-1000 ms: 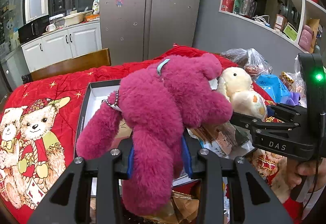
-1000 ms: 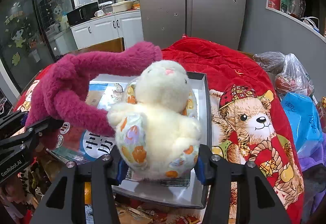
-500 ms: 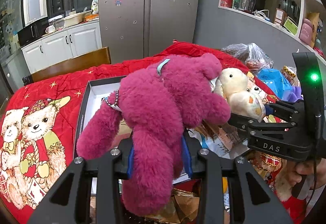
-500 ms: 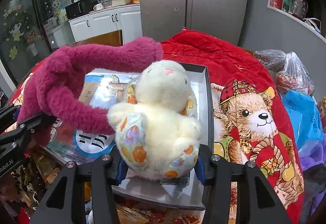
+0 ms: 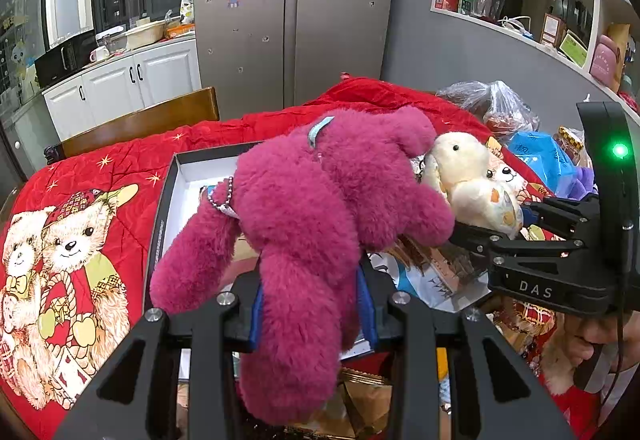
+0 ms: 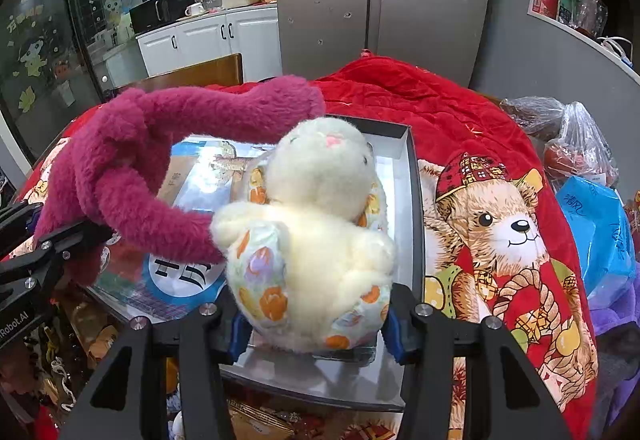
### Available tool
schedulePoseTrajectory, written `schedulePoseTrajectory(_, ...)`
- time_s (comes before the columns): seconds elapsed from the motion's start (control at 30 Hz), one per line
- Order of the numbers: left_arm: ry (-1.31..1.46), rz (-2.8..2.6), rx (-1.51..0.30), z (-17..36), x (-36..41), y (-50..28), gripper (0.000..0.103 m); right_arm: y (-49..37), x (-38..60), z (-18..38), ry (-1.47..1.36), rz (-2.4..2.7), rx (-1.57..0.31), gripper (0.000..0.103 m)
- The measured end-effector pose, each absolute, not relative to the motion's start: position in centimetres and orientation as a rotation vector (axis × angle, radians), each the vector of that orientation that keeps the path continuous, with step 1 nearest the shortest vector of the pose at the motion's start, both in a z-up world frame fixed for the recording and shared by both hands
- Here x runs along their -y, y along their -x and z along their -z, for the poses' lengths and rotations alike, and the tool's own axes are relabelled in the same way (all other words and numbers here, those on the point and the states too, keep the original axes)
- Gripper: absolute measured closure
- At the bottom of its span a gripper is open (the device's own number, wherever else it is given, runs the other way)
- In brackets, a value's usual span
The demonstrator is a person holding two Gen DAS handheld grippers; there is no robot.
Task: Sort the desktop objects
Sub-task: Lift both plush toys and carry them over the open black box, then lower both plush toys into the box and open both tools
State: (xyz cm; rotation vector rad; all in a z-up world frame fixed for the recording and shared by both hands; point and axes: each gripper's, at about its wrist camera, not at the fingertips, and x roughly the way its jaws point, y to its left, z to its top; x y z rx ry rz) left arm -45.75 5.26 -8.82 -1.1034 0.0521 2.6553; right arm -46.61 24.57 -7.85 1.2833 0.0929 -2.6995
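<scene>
Around you the desk is crowded: a red quilt (image 6: 420,100) printed with bears, plastic bags (image 6: 576,144) at the right, and an open grey box (image 6: 412,200) lined with printed packets. Your left gripper (image 5: 312,304) has its jaws pinching a limb of the magenta plush toy (image 5: 320,200), held above the box. Your right gripper (image 6: 316,324) has its jaws pinching the cream plush rabbit (image 6: 316,240), over the box's right side. The magenta arm touches the rabbit. Only the left view shows the shelves (image 5: 560,20) and your hand (image 5: 592,340); the right view shows the rabbit's floral patches.
</scene>
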Motion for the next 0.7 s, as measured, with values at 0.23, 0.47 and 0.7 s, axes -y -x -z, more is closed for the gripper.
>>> schedulePoseTrajectory(0.23,1.119,-2.652,-0.051,8.92,-5.30,45.83,0.066,46.73,-24.68,7.96,-1.290,2.701,-0.075,0.050)
schedulePoseTrajectory(0.47,1.131,-2.652,-0.047,9.01,-5.32,45.99,0.056,46.80,-24.67,8.08,-1.305,2.697,-0.070,0.047)
schedulePoseTrajectory(0.7,1.080,-2.677,-0.022,8.44,-4.90,45.54,0.019,46.94,-25.36,7.63,-1.302,2.716,-0.009,0.036)
